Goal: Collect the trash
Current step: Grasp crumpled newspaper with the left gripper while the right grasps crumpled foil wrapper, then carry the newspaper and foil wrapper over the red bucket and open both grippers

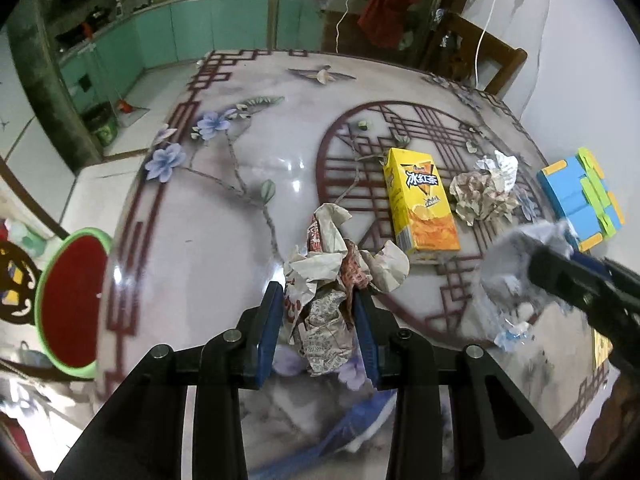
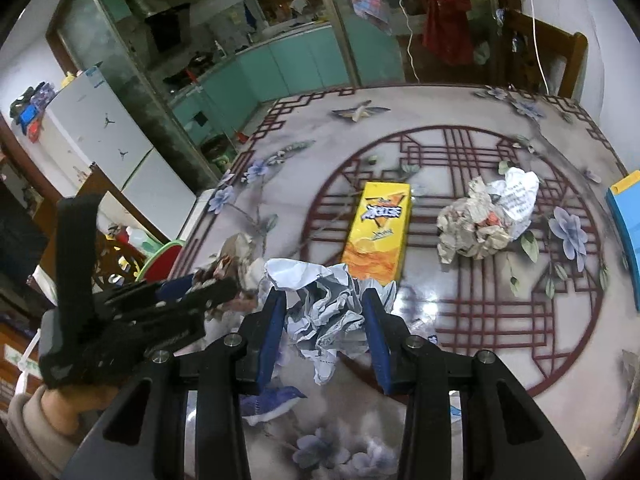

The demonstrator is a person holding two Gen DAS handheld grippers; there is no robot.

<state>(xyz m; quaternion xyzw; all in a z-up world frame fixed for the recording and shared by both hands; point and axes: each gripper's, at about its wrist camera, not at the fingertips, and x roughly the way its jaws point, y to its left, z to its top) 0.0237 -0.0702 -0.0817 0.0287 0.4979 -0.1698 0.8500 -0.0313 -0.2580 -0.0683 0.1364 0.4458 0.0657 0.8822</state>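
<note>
My left gripper (image 1: 318,292) is shut on a crumpled printed paper wad (image 1: 336,272) and holds it above the table. My right gripper (image 2: 325,296) is shut on a crumpled white-blue paper wad (image 2: 328,308); it shows in the left wrist view (image 1: 516,268) at the right. A yellow drink carton (image 1: 420,200) lies flat on the table, also in the right wrist view (image 2: 380,228). Another crumpled paper wad (image 1: 486,192) lies right of the carton, also in the right wrist view (image 2: 484,220). The left gripper (image 2: 192,288) shows at the left of the right wrist view.
The table (image 1: 240,208) has a glossy flower and lattice print. A green-rimmed red bin (image 1: 68,300) stands below its left edge. A blue and green box (image 1: 580,200) sits at the right edge. A wooden chair (image 1: 480,56) stands at the far side.
</note>
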